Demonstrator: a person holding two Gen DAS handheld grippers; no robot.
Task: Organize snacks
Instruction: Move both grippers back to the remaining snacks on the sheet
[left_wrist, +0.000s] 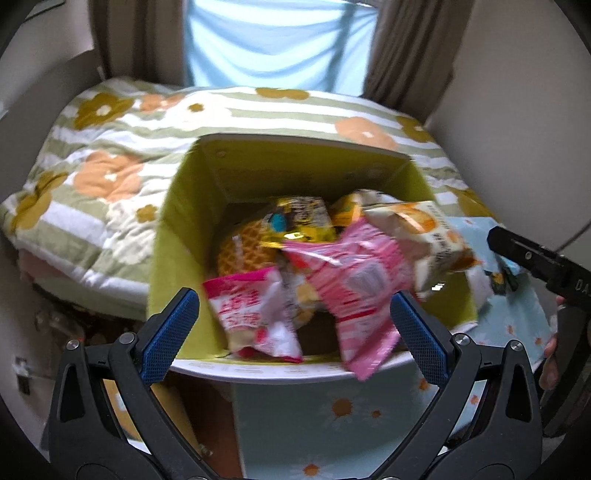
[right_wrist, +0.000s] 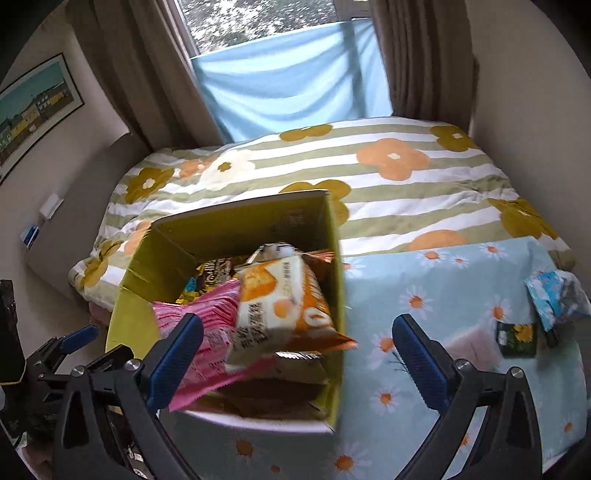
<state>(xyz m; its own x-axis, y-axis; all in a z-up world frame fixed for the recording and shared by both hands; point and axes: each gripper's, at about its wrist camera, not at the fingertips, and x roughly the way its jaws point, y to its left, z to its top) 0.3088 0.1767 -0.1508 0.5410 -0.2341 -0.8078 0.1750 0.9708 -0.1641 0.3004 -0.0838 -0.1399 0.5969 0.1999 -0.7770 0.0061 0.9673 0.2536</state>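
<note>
An open cardboard box with a yellow-green lining (left_wrist: 173, 236) (right_wrist: 147, 269) stands on a bench covered by a light blue daisy-print cloth (left_wrist: 332, 417) (right_wrist: 443, 295), and it serves as the landmark here. Inside the box lie the snacks, piled loosely: a white-and-orange snack bag (left_wrist: 424, 236) (right_wrist: 280, 302) on top toward the box's right wall, a long pink-striped wrapper (left_wrist: 354, 288) (right_wrist: 210, 328) under it with one end poking over the box's near rim, a smaller pink-and-white packet (left_wrist: 255, 310) against the near wall, a yellow-and-black packet (left_wrist: 299, 221) (right_wrist: 210, 277) deeper in, and an orange waffle-patterned pack (left_wrist: 240, 251) below that.

The left gripper (left_wrist: 295, 336) hangs just in front of the box's near rim, its blue-padded fingers (left_wrist: 170, 332) spread wide and grasping nothing. The right gripper (right_wrist: 297, 354) is over the box's near right corner, its fingers (right_wrist: 417, 354) likewise released and empty.

To the right of the box, well apart on the cloth, lie a light blue-and-white packet (right_wrist: 546, 295) and a small dark green packet with a yellow flower (right_wrist: 517, 339). Behind the box is a bed with a striped quilt printed with orange and mustard flowers (left_wrist: 110, 155) (right_wrist: 406, 177), and beyond it brown curtains (left_wrist: 406, 48) (right_wrist: 140, 74) frame a window half covered by a pale blue sheet (left_wrist: 277, 40) (right_wrist: 291, 74).
</note>
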